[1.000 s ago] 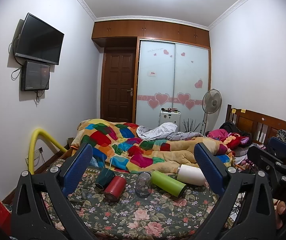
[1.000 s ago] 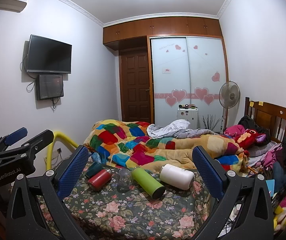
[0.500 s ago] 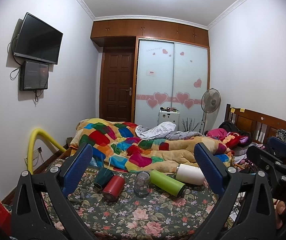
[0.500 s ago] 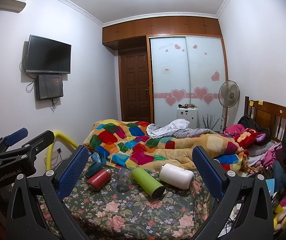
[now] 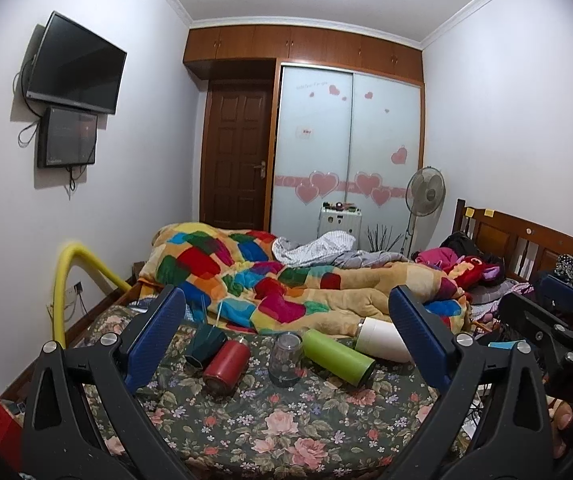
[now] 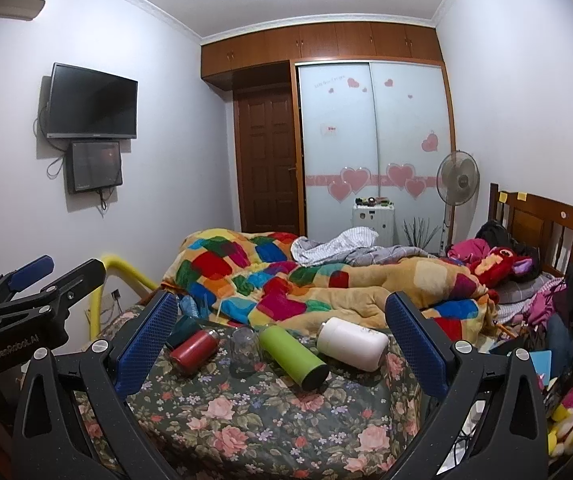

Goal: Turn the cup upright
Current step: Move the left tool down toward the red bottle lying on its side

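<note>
Five cups lie or stand in a row on the floral bedsheet [image 5: 270,432]: a dark teal cup [image 5: 205,341] and a red cup [image 5: 226,367] on their sides and touching, a clear glass cup [image 5: 285,354] standing on end, then a green cup [image 5: 338,356] and a white cup [image 5: 382,345], both toppled. Behind them the patchwork quilt [image 5: 246,276] is heaped. My left gripper [image 5: 286,328] and right gripper [image 6: 282,328] hover wide open, holding nothing, well short of the cups.
</note>
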`<state>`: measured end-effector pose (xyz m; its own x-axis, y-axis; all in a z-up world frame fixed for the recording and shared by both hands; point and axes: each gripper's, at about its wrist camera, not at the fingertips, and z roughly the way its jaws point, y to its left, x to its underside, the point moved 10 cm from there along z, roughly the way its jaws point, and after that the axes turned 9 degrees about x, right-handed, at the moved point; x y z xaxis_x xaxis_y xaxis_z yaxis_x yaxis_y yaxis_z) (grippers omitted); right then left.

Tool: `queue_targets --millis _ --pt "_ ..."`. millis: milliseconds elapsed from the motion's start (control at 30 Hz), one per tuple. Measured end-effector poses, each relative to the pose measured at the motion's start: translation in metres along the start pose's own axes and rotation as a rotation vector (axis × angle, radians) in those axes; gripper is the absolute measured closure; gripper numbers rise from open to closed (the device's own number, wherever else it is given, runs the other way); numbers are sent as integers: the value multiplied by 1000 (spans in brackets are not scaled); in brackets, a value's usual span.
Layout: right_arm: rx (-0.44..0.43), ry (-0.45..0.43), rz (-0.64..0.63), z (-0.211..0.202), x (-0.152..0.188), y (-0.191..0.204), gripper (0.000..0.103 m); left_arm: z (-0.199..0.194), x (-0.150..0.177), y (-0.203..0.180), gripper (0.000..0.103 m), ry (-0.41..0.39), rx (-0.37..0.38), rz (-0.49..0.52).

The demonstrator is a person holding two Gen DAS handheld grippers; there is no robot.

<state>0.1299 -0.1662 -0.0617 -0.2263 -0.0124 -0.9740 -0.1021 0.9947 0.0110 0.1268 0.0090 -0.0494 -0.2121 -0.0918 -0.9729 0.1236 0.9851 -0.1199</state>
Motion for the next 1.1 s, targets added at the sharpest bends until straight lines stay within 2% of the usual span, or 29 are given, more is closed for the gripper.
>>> queue_targets --millis 167,367,500,733,833,967,1100 --pt "12 36 4 14 8 -6 0 26 16 14 1 66 -20 -22" --pt "35 96 11 37 22 -17 0 78 57 52 1 205 -71 -74" --pt "54 138 18 53 31 -25 0 120 94 77 1 329 -58 -115" --pt "87 211 29 80 46 -36 0 195 168 117 1 568 3 -125" --pt "105 243 28 93 54 -41 0 218 193 138 6 657 0 -160" --pt "122 275 19 103 60 -43 0 239 214 153 9 728 26 -220" --pt "127 301 15 114 67 -43 0 253 228 153 17 781 60 -240"
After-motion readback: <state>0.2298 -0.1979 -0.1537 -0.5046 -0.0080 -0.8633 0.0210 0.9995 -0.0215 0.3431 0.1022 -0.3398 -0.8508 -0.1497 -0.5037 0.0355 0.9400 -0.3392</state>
